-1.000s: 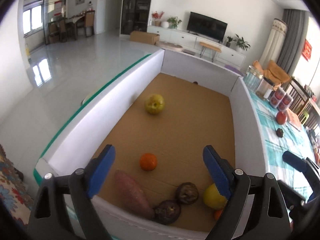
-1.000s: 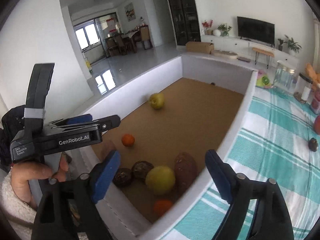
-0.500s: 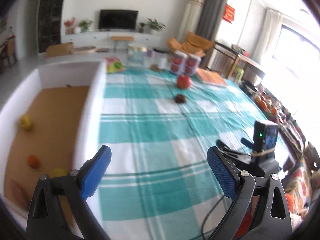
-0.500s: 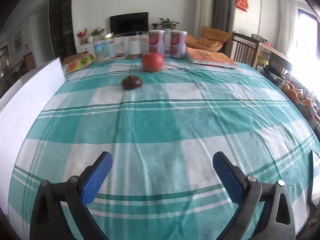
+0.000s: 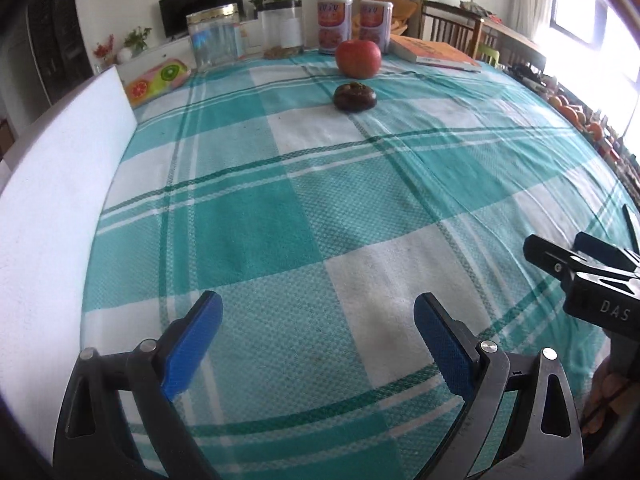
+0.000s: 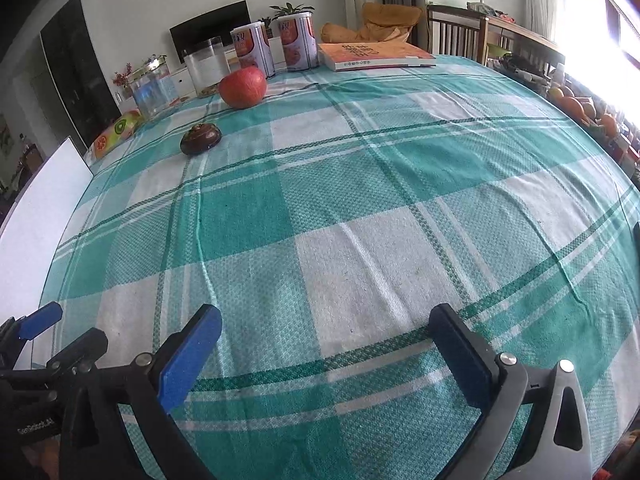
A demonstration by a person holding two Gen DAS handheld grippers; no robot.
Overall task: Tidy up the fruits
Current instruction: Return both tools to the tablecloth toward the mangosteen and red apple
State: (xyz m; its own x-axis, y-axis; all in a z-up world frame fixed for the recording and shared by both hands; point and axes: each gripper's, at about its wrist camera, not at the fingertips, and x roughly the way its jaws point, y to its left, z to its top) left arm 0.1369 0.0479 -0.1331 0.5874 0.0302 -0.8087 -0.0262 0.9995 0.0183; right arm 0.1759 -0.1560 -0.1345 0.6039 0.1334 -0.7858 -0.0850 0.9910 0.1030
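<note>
A red apple [image 5: 357, 57] and a small dark brown fruit [image 5: 354, 96] lie far ahead on the teal checked tablecloth [image 5: 304, 216]; both also show in the right wrist view, the apple [image 6: 243, 87] and the dark fruit [image 6: 200, 138]. My left gripper [image 5: 318, 312] is open and empty, low over the near cloth. My right gripper [image 6: 328, 326] is open and empty, beside it to the right. The white wall of the fruit box [image 5: 52, 200] stands along the left; its inside is hidden.
Two tall cans [image 5: 334, 26], glass jars [image 5: 216, 36] and an orange book [image 5: 434, 54] stand behind the fruits. A fruit-print packet [image 5: 158, 80] lies by the box corner. Chairs and a pile of oranges [image 6: 576, 110] are off the right edge.
Both grippers swung right, away from the box with its fruits, and now face the tablecloth. They have come closer to the apple and dark fruit. Both stayed open.
</note>
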